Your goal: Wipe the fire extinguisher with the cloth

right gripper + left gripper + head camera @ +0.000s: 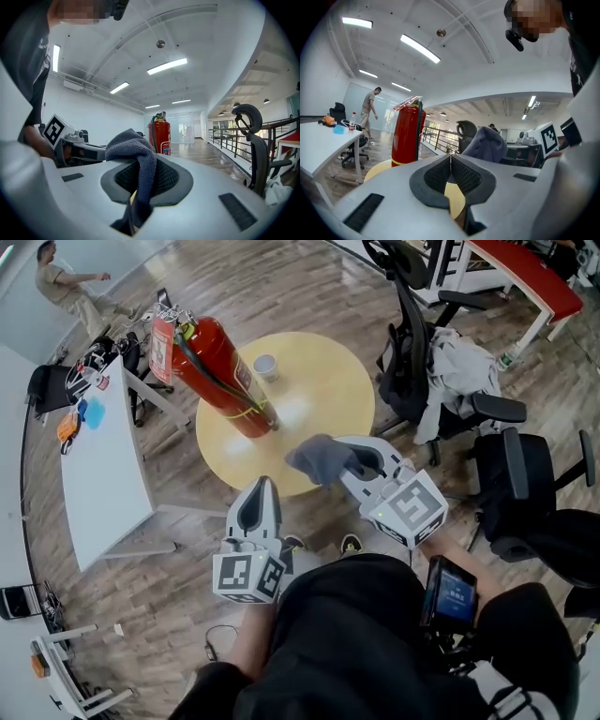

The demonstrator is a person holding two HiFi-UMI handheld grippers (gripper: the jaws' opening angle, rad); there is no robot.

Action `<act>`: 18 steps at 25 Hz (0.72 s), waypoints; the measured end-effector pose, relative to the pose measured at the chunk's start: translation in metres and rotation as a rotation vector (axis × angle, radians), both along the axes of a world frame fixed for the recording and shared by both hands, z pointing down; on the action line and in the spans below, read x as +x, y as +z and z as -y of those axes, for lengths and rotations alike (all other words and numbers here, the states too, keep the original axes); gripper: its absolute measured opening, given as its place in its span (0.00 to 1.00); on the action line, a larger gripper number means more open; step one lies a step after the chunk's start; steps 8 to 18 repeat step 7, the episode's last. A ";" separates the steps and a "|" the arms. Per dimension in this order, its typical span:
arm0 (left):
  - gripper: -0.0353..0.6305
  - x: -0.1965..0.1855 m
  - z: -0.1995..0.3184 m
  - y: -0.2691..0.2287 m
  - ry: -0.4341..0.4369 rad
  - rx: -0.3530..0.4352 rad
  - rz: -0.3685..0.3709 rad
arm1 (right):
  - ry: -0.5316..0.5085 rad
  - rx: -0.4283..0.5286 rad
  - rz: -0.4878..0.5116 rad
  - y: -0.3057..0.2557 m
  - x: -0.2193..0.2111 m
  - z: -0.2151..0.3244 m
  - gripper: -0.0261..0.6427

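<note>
Over the yellow bench (pixel 328 395), a grey cloth (pixel 319 456) is clamped in the right gripper (pixel 364 463). The left gripper (pixel 260 500) is held with jaws pressed together, empty, near the fire extinguisher (pixel 217 371).

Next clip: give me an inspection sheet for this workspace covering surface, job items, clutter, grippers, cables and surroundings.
Surface: round yellow table, on a wood floor.
Job's things: red fire extinguisher stands on the table; grey cloth is held over the table's near edge, apart from the extinguisher.
Clutter: one small cup on the table beside the extinguisher.
Grippers: left gripper jaws together, empty; right gripper shut on the cloth.
Cables: a thin cable loops on the floor.
Surroundings: white desk, black office chairs, a person standing far off.
</note>
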State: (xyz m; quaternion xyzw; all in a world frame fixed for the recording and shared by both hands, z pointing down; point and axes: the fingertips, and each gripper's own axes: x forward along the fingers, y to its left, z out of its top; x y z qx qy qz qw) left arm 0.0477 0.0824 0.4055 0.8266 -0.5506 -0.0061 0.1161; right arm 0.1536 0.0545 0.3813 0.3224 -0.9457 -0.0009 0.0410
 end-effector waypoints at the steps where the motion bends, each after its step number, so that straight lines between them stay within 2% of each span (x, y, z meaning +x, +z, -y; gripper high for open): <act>1: 0.09 0.000 0.000 -0.001 -0.002 0.000 0.000 | -0.004 0.003 -0.006 0.000 0.000 0.000 0.13; 18: 0.09 0.002 0.000 -0.006 -0.004 0.006 0.006 | -0.017 0.024 -0.036 -0.006 -0.003 -0.002 0.13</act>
